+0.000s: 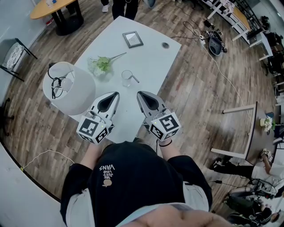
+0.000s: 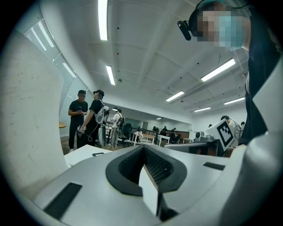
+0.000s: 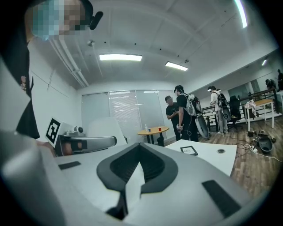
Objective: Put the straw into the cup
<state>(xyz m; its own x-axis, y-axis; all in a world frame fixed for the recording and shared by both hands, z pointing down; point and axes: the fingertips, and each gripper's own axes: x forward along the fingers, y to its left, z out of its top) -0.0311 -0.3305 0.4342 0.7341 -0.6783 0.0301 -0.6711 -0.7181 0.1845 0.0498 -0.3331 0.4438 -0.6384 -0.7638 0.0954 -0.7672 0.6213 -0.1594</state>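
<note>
**Both grippers closed and empty; straw lies outside the cup**

Your left gripper [image 1: 116,94] and your right gripper [image 1: 139,93] are smooth grey moulded shells. Each tapers to a point and has a dark ribbed teardrop recess behind the tip. Both gripper views show the jaws brought together with nothing between them. You hold the two grippers level over the near end of the table, with their tips close together and short of the cup.

Task items, one of each:
- The clear round glass cup [image 1: 127,78] stands upright near the middle of the table.
- The short thin straw [image 1: 135,79] lies flat on the table top just beside the cup's right side. Whether the two touch cannot be told.

Other items on the table, one of each:
- A grey rectangular picture frame [image 1: 132,39] lies flat toward the far end.
- A small round grey grommet [image 1: 165,45] is set in the top, right of the frame.
- A pale green leafy sprig [image 1: 101,64] with a thin stem lies left of the cup.
- A white drum-shaped lampshade [image 1: 75,93] with a black cord inside its open top sits at the left edge, beside your left gripper.

The surface is a smooth white table [image 1: 148,62] with rounded corners. It stands on a brown wood-plank floor [image 1: 195,88], across which cables run.

Further off stands a round wooden-topped side table [image 1: 44,8] on a black base. The gripper views show long ceiling strip lights [image 2: 102,20] and several standing people [image 3: 179,112] beyond the table.
</note>
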